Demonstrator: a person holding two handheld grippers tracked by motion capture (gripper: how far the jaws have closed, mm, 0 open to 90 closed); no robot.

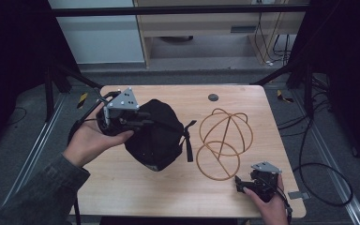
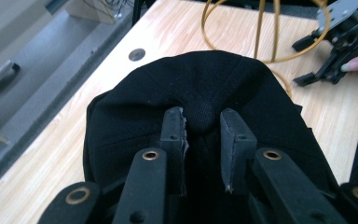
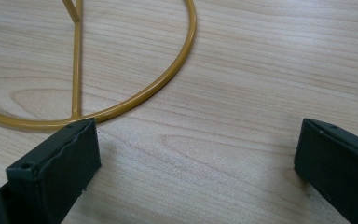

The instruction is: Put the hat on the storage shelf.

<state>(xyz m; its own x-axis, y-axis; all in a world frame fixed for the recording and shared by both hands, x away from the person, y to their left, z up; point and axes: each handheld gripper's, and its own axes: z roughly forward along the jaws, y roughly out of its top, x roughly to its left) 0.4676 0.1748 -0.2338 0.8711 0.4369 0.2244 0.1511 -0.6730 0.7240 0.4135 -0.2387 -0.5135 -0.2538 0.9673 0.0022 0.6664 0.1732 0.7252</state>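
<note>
A black cap (image 1: 155, 138) is lifted off the wooden table (image 1: 168, 190) at centre left. My left gripper (image 1: 145, 120) comes in from the left and is shut on its crown. In the left gripper view the fingers (image 2: 173, 133) pinch the cap's top button (image 2: 200, 114), with the cap (image 2: 205, 77) bulging beyond them. A gold wire stand (image 1: 222, 140) with a ring base lies to the right of the cap. My right gripper (image 1: 239, 182) rests low at the front right, open. Its jaws (image 3: 196, 163) stand wide apart just short of the stand's ring (image 3: 161, 86), touching nothing.
A round grommet hole (image 1: 213, 97) sits near the table's far edge. The cap's strap (image 1: 187, 143) hangs toward the wire stand. Black cables (image 1: 330, 185) coil on the floor to the right, and dark frame posts flank the table. Bare wood lies along the front edge.
</note>
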